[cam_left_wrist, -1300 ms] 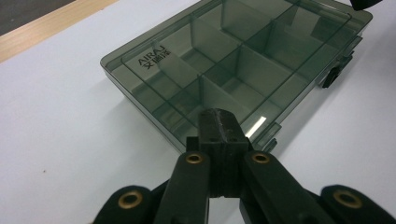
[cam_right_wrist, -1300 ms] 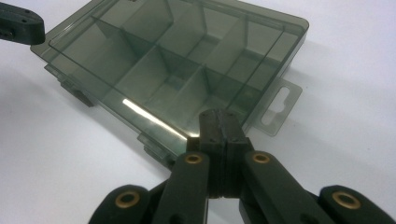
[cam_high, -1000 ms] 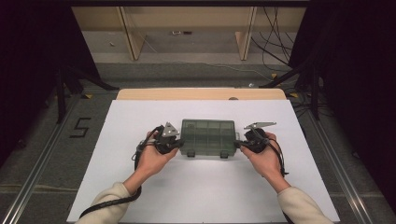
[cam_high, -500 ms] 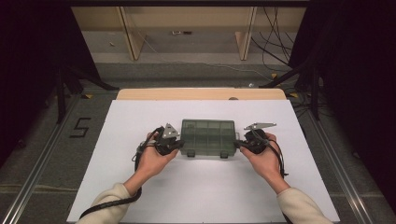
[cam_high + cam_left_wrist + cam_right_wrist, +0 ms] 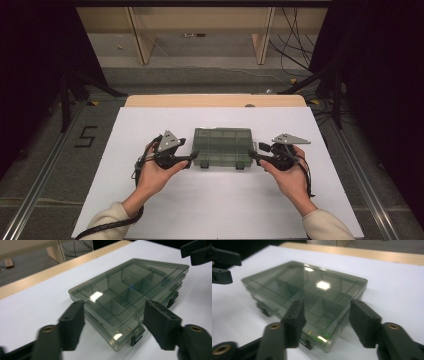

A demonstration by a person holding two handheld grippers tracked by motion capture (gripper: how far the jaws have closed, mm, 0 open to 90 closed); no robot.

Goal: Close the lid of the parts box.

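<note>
Lying flat near the middle of the white table sheet [image 5: 210,210]: a closed, smoke-grey translucent plastic compartment box [image 5: 222,147], its 2 dark latches [image 5: 240,165] on the near edge, with a bare wooden table edge [image 5: 215,100] beyond. Flanking it, the left black two-jaw gripper [image 5: 189,159] at the box's left near corner and the right black two-jaw gripper [image 5: 252,156] just off its right near corner, each spread wide with that corner between its jaws and clamping nothing. Standing off the table: dark stand legs [image 5: 75,87], loose cables [image 5: 292,45] and a floor marking "5" [image 5: 86,136].
</note>
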